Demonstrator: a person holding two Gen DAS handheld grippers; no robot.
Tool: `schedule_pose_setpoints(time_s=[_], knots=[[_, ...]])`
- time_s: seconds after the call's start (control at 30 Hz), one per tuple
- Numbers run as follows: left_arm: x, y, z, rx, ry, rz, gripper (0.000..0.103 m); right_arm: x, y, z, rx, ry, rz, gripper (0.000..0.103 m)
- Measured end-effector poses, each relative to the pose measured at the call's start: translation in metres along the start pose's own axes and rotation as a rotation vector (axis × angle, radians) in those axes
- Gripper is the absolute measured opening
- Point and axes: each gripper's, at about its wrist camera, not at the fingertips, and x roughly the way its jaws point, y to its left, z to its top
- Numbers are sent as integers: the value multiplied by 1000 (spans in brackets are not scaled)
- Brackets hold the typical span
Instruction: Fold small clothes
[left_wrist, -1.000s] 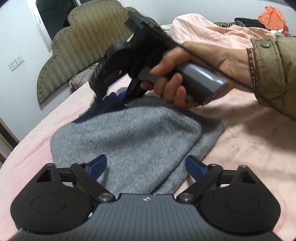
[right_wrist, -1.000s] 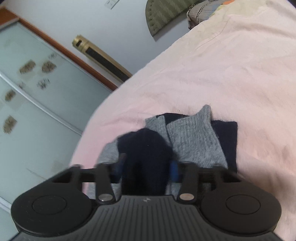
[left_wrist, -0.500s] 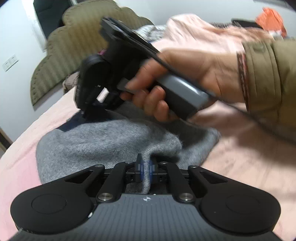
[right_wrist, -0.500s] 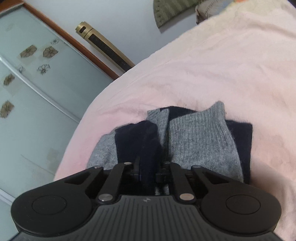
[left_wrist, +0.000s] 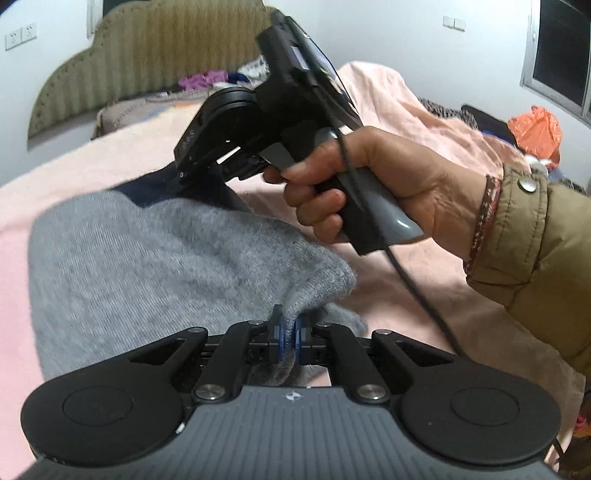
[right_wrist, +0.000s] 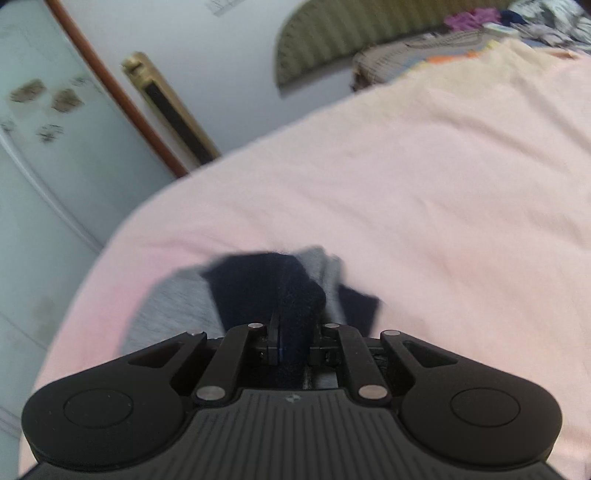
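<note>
Both grippers clench one grey-and-navy garment (left_wrist: 155, 258) on the bed (right_wrist: 406, 184): left gripper (left_wrist: 287, 330) its grey edge, right gripper (right_wrist: 291, 341) its navy end, probably to fold it.

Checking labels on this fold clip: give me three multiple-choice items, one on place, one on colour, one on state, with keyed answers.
1. Where does the garment lie?
A. on a pink bedspread
B. on a wooden floor
C. in a basket

2. What colour is the fabric in the right tongs?
A. orange
B. dark navy
C. white

3. How do the left tongs stand?
A. wide open above the cloth
B. shut on nothing
C. shut on a grey fold

Answers:
1 A: the grey garment rests on the pink bedspread.
2 B: the right tongs pinch the navy part.
3 C: the left tongs clamp the garment's lifted grey edge.
</note>
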Motion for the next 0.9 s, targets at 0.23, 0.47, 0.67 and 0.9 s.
schedule_pose_setpoints(time_s=[0.23,0.47,0.67,0.9], knots=[[-21,13,-7,-70,8,-85,59,-43,13,-9,-92,-133,-149,48],[-38,27,1,-137,-112,55,74,-77,-7,-15,61,-100,81,56],[-12,35,0,-153,-62,158,73,-56,-30,-23,213,0,209,56],[4,24,-19,-55,-17,181,73,-45,-29,-36,215,59,289,56]])
